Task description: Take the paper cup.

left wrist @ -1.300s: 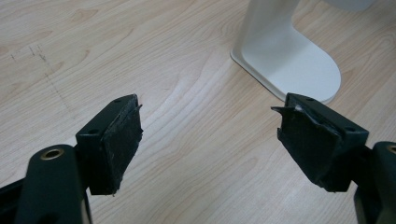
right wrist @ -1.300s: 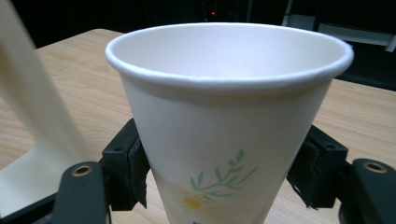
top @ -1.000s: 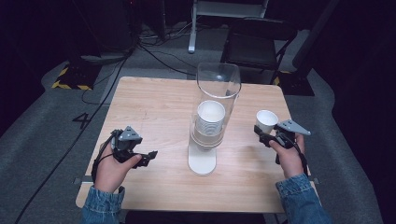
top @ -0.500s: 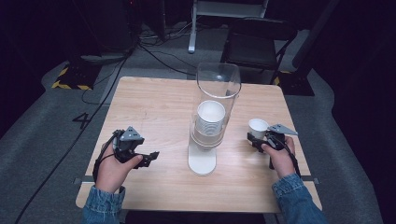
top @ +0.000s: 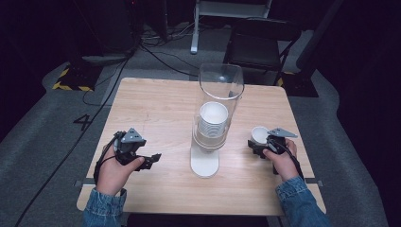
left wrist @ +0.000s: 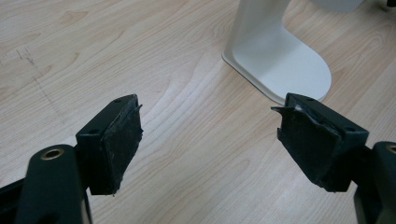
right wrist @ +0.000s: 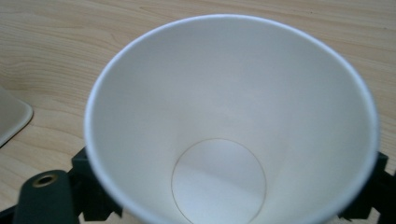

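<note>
A clear cup dispenser (top: 218, 111) on a white base (top: 204, 163) stands at the table's middle with a stack of white paper cups (top: 213, 119) inside. My right gripper (top: 257, 144) is shut on a single white paper cup (top: 259, 135) (right wrist: 231, 126), held upright just right of the dispenser, its empty inside facing the right gripper view. My left gripper (top: 150, 160) (left wrist: 208, 140) rests low at the front left, jaws open with bare wood between them, pointing toward the white base (left wrist: 275, 60).
The wooden table (top: 156, 109) has bare room to the left and behind the dispenser. A black chair (top: 262, 40) and cables (top: 156, 49) lie on the grey floor beyond the far edge.
My right gripper has carried the paper cup leftward and nearer, closer to the dispenser. The left gripper has stayed in place.
</note>
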Available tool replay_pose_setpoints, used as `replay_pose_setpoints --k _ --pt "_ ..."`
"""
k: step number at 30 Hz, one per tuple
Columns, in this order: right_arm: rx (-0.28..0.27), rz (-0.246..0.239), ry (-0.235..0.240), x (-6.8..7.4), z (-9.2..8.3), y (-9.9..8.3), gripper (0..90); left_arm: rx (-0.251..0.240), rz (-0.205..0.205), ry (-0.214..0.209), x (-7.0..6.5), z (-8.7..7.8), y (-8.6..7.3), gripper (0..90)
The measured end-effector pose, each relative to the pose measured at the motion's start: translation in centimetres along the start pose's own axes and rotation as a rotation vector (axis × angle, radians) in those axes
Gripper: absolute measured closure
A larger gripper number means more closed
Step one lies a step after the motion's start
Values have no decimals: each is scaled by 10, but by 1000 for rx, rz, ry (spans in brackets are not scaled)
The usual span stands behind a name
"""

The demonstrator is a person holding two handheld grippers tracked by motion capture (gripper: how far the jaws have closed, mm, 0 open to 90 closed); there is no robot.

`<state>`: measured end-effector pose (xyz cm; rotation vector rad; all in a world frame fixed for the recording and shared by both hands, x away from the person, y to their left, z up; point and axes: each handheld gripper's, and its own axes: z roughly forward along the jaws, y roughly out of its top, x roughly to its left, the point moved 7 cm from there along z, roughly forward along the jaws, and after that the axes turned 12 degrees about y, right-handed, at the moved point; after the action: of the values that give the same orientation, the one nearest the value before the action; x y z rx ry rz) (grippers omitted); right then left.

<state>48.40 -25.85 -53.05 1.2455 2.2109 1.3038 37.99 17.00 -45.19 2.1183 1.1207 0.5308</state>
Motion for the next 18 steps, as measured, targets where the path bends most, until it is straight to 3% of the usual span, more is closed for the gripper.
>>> replay_pose_setpoints --k 10,18 --pt "-27 26 -20 6 -25 7 159 1 2 -9 -2 1 2 216" --pt "-9 -29 14 25 -60 16 160 -6 12 -12 -3 1 4 216"
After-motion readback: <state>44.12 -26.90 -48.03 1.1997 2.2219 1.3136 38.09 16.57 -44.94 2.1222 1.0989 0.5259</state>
